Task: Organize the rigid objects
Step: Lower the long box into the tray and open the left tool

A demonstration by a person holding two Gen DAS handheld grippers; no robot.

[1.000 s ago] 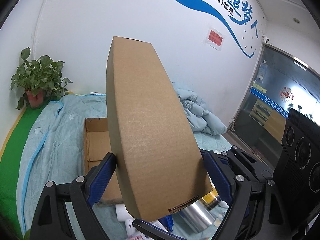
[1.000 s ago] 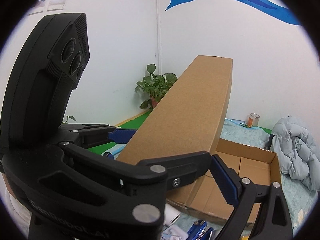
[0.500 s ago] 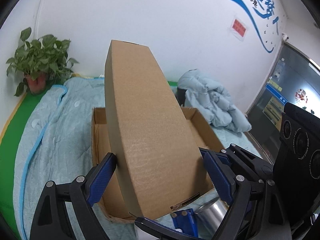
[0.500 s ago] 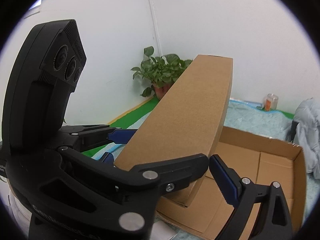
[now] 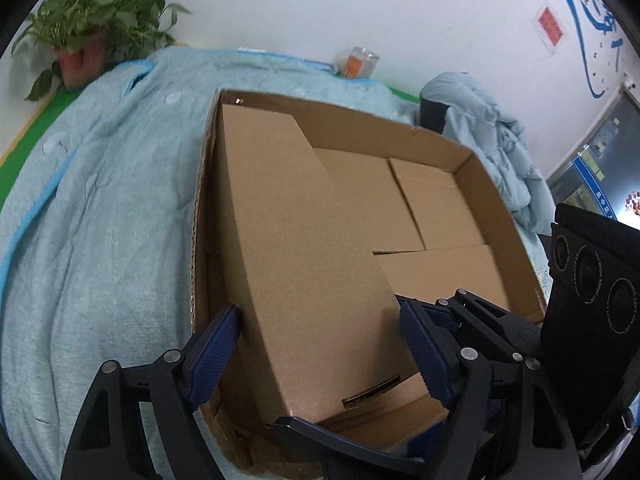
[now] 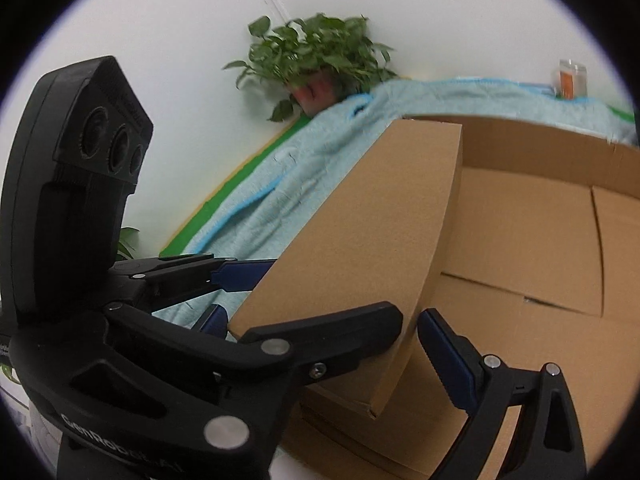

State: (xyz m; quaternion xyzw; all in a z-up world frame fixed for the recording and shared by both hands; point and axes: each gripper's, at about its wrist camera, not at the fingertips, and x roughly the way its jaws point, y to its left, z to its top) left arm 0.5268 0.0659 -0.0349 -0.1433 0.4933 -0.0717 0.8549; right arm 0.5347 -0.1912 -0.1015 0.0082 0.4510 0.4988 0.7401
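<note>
A long closed cardboard box lies along the left inner wall of a large open cardboard tray. My left gripper grips the box's near end across its width, blue pads on both sides. The box also shows in the right wrist view. My right gripper grips the same box's near end beside the left gripper. The tray floor is made of folded flaps.
The tray sits on a light blue blanket. A potted plant stands at the far left by the white wall. A small orange jar sits at the back. A bunched light blue jacket lies right of the tray.
Both grippers have lowered and tipped the box from above the tray down into it, along its left wall. Both views now look down into the tray.
</note>
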